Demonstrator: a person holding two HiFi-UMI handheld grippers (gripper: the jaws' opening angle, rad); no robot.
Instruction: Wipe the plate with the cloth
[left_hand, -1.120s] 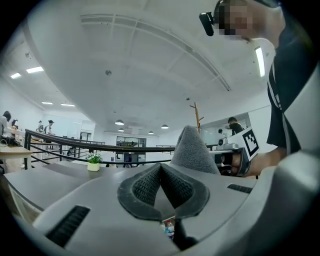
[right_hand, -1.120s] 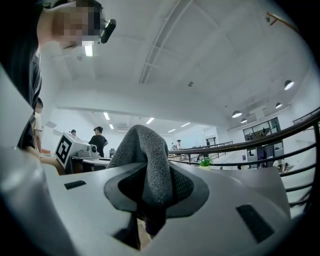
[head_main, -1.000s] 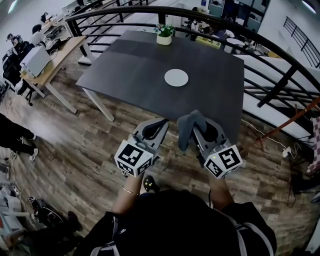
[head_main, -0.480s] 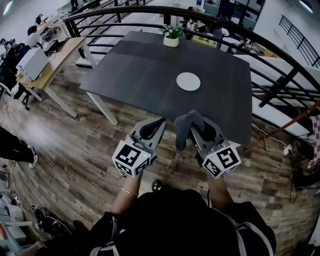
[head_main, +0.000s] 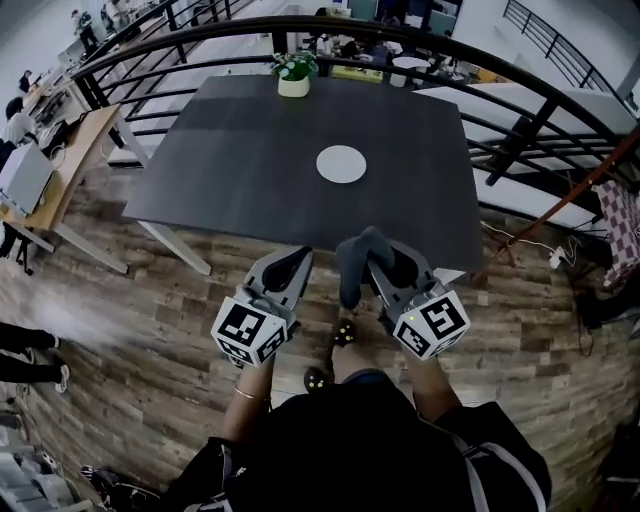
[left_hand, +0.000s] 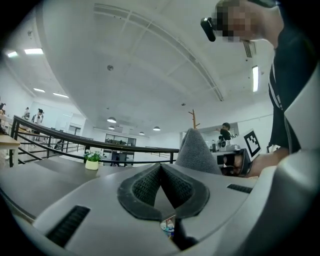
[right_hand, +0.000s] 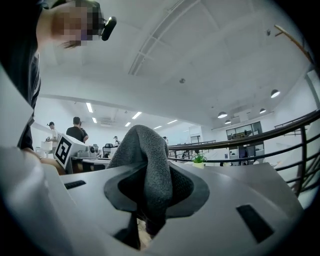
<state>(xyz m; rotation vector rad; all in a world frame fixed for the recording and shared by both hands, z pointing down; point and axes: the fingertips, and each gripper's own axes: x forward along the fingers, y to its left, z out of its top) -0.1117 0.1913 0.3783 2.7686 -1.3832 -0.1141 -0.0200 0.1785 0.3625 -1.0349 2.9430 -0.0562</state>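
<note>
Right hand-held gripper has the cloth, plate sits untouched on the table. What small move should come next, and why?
Probably reach the right hand-held gripper forward over the table toward the plate. Its jaws are shut on the grey cloth, but it hangs at the table's near edge while the plate lies mid-table, well ahead. The left hand-held gripper is shut and empty.

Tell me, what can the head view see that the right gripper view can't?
Only the head view shows the white plate, lying on the dark table ahead of the person. Only the right gripper view shows the ceiling lights high above. Both show the grey cloth pinched in the right tongs, and the little potted plant.
</note>
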